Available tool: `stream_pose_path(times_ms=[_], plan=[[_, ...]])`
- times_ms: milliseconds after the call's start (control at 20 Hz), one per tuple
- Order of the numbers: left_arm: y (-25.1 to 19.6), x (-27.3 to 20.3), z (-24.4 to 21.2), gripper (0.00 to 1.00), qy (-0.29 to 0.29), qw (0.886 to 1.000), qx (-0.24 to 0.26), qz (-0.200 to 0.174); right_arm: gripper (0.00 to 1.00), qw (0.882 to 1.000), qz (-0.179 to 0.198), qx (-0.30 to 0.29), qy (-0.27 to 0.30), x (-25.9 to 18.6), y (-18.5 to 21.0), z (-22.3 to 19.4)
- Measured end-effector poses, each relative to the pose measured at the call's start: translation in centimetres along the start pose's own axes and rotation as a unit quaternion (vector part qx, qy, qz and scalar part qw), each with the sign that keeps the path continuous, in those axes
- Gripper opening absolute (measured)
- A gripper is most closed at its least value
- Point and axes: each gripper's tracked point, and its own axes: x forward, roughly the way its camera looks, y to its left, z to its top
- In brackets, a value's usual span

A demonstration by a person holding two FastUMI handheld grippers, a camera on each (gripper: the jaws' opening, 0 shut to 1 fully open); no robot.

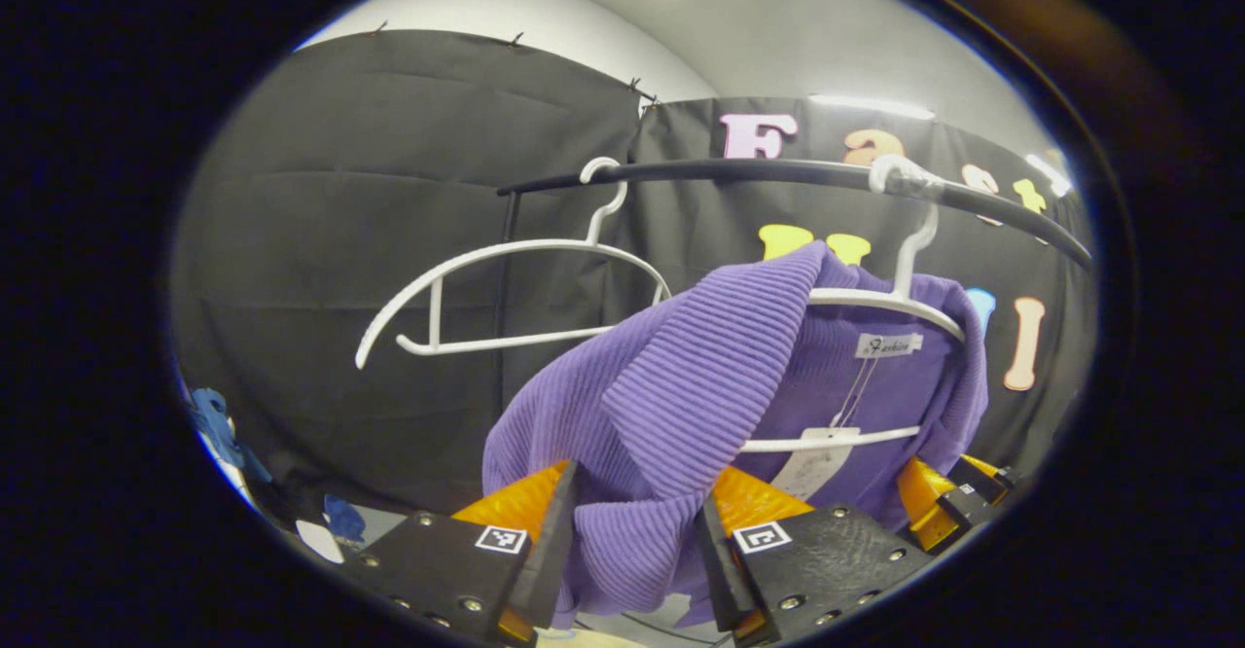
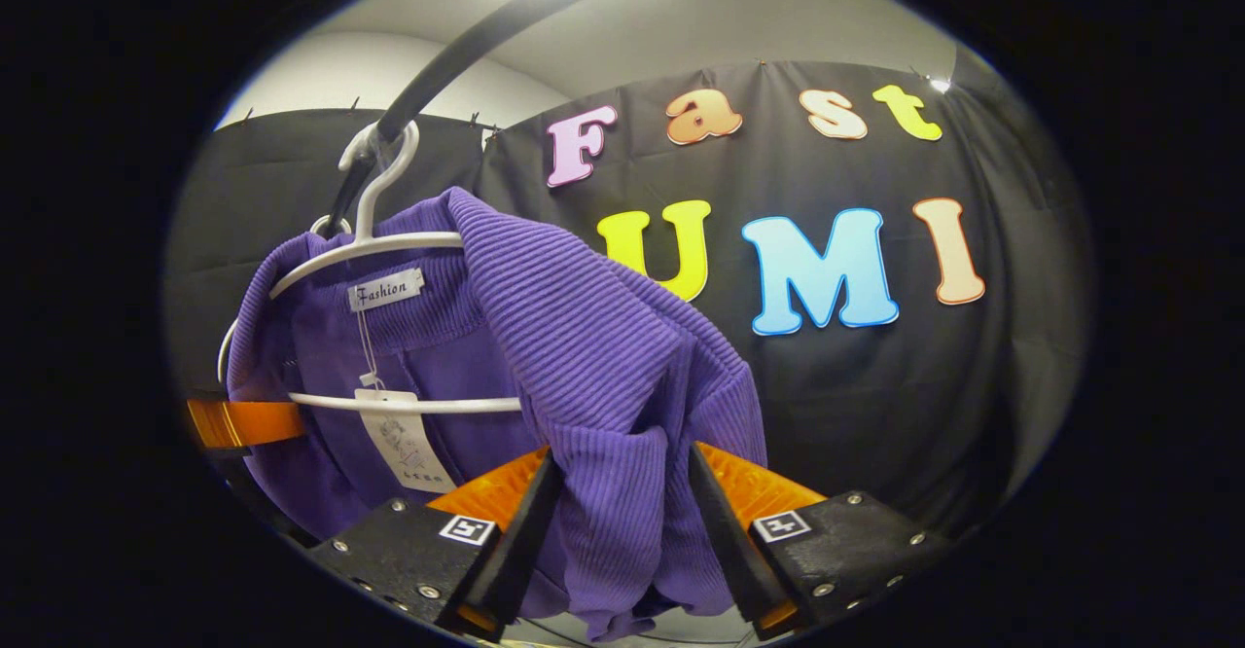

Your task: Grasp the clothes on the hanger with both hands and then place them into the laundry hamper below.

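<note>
A purple ribbed sweater (image 1: 700, 376) hangs on a white hanger (image 1: 880, 303) from a black rail (image 1: 759, 173). In the left gripper view one shoulder is pulled up off the hanger arm, and my left gripper (image 1: 634, 541) is shut on the bunched fabric below it. My right gripper (image 1: 958, 497) shows at the sweater's far side. In the right gripper view the sweater (image 2: 584, 337) drapes over the hanger (image 2: 389, 244), and my right gripper (image 2: 622, 522) is shut on a fold of its other shoulder. Part of my left gripper (image 2: 243, 422) shows at the left edge.
An empty white hanger (image 1: 506, 254) hangs on the same rail to the left. A paper tag (image 2: 404, 439) dangles inside the sweater's neck. Blue items (image 1: 209, 424) lie low at the far left. The black cloth wall stands close behind the rail (image 2: 457, 54).
</note>
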Motion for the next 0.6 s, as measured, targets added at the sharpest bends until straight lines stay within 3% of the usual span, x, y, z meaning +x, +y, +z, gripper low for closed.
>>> stream_pose_path(times_ms=[50, 100, 150, 300, 350, 550, 600], plan=[[-0.1, 0.1, 0.0, 0.67, -0.001, 1.0, 0.002, -0.008, 0.75, 1.0, 0.006, 0.005, 0.001, -0.1, 0.4, 0.0], [0.7, 0.1, 0.3, 0.5, -0.009, 1.0, 0.003, 0.002, 0.62, 1.0, 0.01, 0.007, 0.001, -0.2, 0.6, 0.0], [0.5, 0.1, 0.6, 0.32, -0.013, 1.0, 0.003, -0.006, 0.55, 1.0, 0.008, 0.008, 0.0, -0.3, 0.5, 0.1], [0.7, -0.4, 1.0, 0.29, -0.022, 0.999, 0.0, -0.029, 0.2, 1.0, -0.005, 0.029, -0.002, 0.0, -0.5, 0.5], [0.7, -0.3, 1.4, 0.24, -0.034, 0.998, -0.01, -0.048, 0.13, 0.999, -0.008, 0.041, -0.002, 0.0, -0.8, 0.6], [0.9, -1.1, 2.2, 0.02, -0.044, 0.995, -0.015, -0.091, 0.0, 0.998, -0.008, 0.068, 0.007, -0.2, -0.7, 0.8], [0.7, -1.1, 2.5, 0.07, -0.047, 0.994, -0.01, -0.098, 0.0, 0.998, -0.014, 0.062, 0.005, -0.2, -0.9, 0.8]])
